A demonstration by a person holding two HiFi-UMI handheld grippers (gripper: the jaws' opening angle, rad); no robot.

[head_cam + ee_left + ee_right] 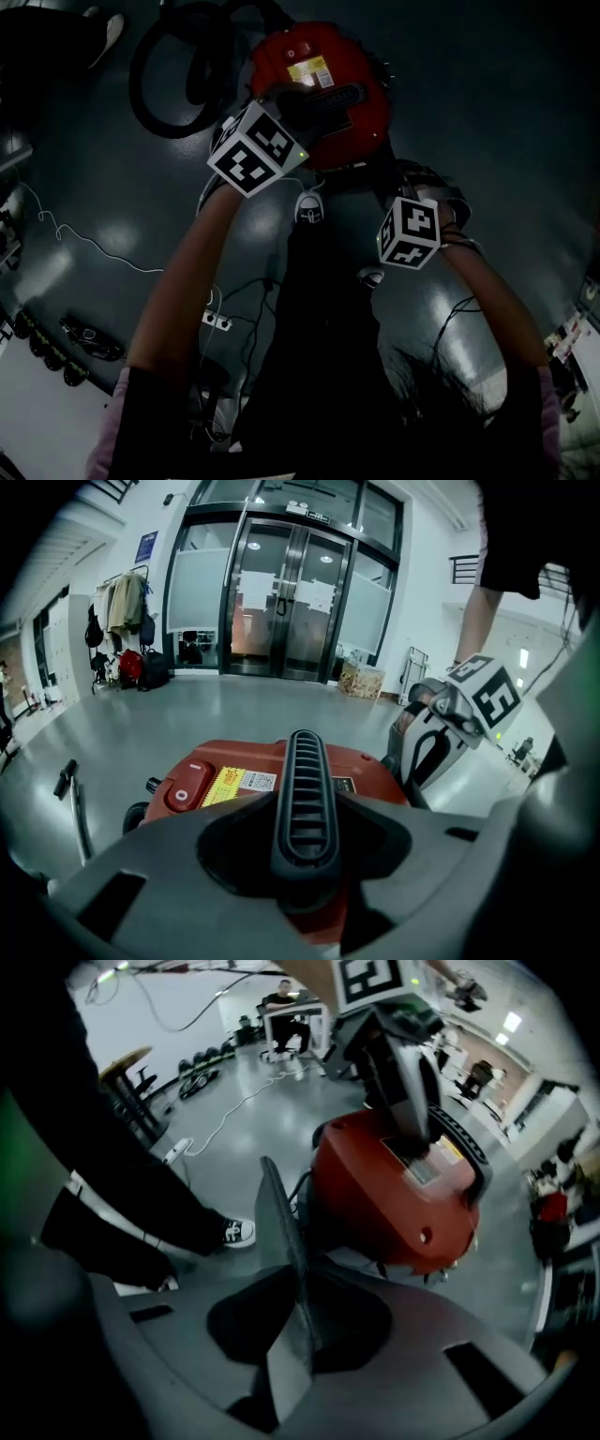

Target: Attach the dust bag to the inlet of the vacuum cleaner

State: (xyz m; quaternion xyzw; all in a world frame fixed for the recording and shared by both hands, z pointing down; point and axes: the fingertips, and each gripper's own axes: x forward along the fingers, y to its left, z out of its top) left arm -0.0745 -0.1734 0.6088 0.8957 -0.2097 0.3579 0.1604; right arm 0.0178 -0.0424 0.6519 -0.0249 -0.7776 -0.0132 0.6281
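The vacuum cleaner's red lid (323, 66) lies on the grey floor at the top of the head view. A ribbed black handle (302, 789) runs along its top. My left gripper (302, 860) is shut on this handle, one jaw on each side. From the right gripper view the red lid (375, 1204) sits tilted, with the left gripper (412, 1119) coming down onto it. My right gripper (295, 1335) is shut on a thin grey sheet (281, 1232), the dust bag's edge, seen edge-on beside the lid. The vacuum's inlet is hidden.
A black hose (169, 84) coils left of the vacuum. A white cable (84, 239) and a power strip (217, 321) lie on the floor. The person's shoe (239, 1232) stands close by. Glass doors (281, 602) and a coat rack (122, 611) are far off.
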